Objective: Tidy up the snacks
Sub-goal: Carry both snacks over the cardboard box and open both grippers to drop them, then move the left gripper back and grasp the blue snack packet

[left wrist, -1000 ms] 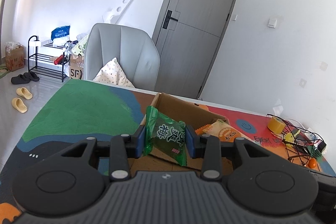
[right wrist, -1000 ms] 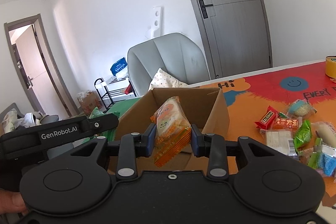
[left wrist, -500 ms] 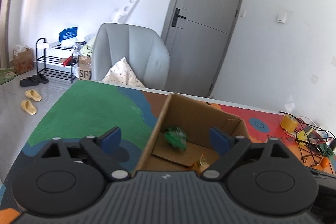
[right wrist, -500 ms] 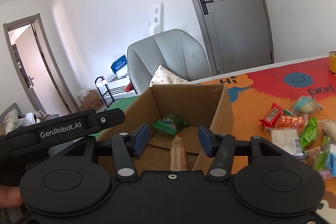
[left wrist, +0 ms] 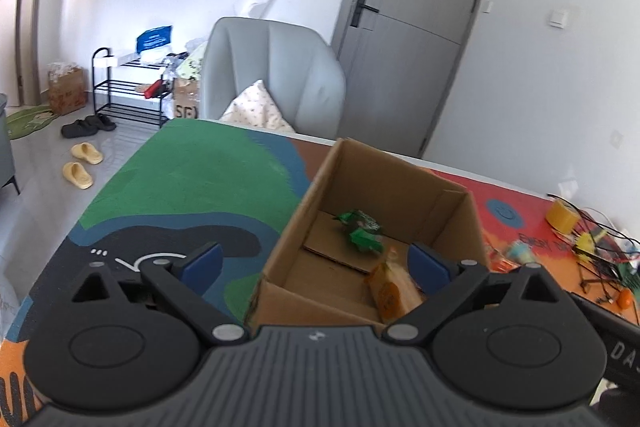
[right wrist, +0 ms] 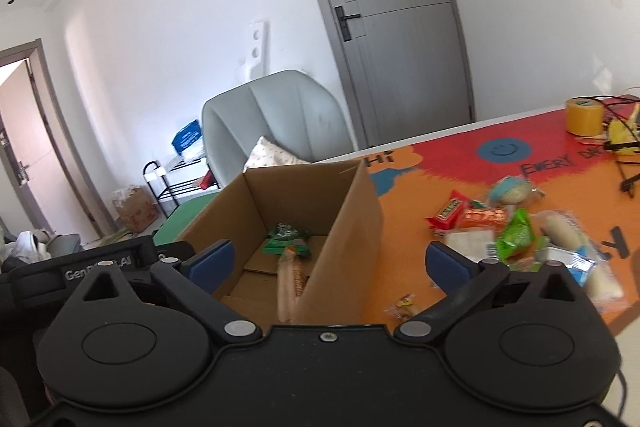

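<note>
Both of your grippers are spread wide and holding nothing right now. Your left gripper hangs over the near edge of the cardboard box, blue pads on either side of the opening. Your right gripper sits above the box's right wall, one pad over the inside and the other out over the table mat.

Inside the box you've got two snacks lying on the bottom flaps: the green packet toward the far side, and the orange packet closer to you, tilted up against the near right corner (from the right wrist camera it looks like a pale, narrow strip, edge-on and blurry). The two look like they're touching or nearly so in the right view, hard to say for sure.

The rest of the snacks are in a loose pile on the orange part of the mat, to the right of the box and apart from it: a red bar, an orange pack, a bright green pouch, a couple of pale rounded ones and some clear-wrapped stuff, all overlapping. One small candy lies by itself between the pile and the box.

Further back on the mat there's a yellow tape roll next to a tangle of wires.
</note>
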{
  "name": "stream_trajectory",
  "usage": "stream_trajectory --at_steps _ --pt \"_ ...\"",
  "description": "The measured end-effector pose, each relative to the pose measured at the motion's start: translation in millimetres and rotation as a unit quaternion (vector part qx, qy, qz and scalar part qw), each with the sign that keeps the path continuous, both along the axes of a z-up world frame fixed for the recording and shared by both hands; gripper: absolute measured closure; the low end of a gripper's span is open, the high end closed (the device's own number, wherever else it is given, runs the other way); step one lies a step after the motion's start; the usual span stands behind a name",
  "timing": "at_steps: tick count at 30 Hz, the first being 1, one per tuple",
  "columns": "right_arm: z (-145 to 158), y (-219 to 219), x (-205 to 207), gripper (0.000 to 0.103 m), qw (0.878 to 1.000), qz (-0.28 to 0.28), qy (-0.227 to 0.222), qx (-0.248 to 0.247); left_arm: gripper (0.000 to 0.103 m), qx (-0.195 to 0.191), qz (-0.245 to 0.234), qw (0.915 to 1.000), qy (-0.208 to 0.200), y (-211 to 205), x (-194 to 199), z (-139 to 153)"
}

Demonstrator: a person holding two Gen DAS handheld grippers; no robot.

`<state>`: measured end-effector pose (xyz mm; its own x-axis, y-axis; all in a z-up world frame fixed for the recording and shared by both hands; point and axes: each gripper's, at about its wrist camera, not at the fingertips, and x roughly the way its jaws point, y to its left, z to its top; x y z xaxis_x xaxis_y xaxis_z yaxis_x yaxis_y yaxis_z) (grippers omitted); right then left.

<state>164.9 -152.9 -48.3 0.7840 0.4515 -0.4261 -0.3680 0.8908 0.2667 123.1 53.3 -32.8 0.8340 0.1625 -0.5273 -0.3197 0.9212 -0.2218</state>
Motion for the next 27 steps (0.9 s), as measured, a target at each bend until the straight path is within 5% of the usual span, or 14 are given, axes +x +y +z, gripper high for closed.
stream_trajectory --at_steps 11,27 --pt "-6 -38 -15 0.000 0.999 -0.033 0.011 0.015 0.005 -0.014 -0.048 0.9981 -0.036 -25 -22 10" --pt "-16 -104 -37 0.000 0.997 -0.077 0.007 -0.009 0.005 0.007 -0.096 0.9947 -0.035 -78 -31 8"
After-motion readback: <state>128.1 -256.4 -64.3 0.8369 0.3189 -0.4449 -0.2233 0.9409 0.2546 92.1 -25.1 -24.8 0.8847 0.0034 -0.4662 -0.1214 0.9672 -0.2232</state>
